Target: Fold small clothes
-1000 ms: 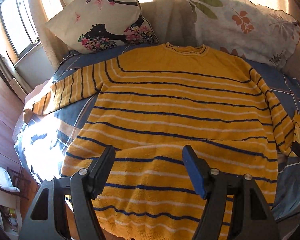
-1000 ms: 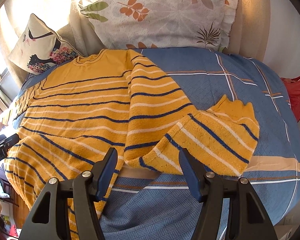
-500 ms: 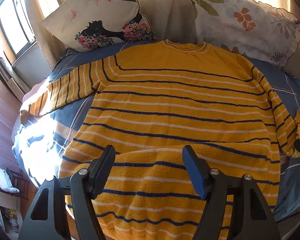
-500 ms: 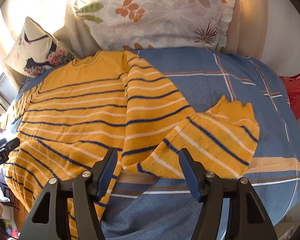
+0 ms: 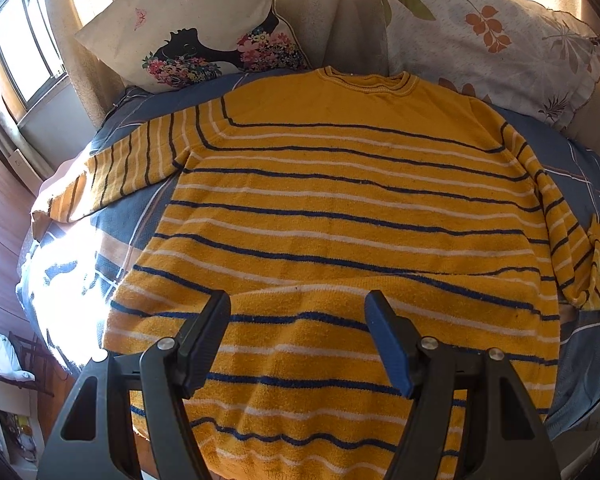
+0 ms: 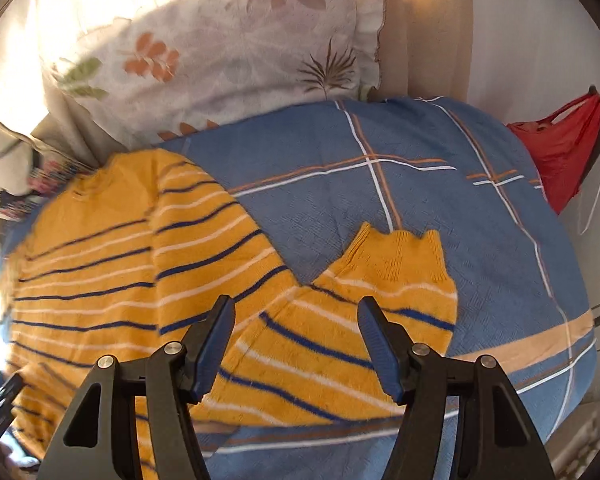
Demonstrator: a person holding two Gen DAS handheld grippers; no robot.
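A yellow sweater with navy and white stripes lies flat on a blue checked bedspread, neck toward the pillows. Its left sleeve stretches out to the bed's left edge. Its right sleeve is bent, with the cuff pointing toward the pillows. My left gripper is open above the sweater's hem area, holding nothing. My right gripper is open just above the bent right sleeve, holding nothing.
Two pillows lean at the head of the bed: one with a black silhouette print and one with a leaf print. A red bag hangs at the right of the bed. A window and wooden floor are at left.
The left gripper moved forward over the sweater's lower part. The right gripper moved forward and right, closer over the bent right sleeve. Both stayed open.
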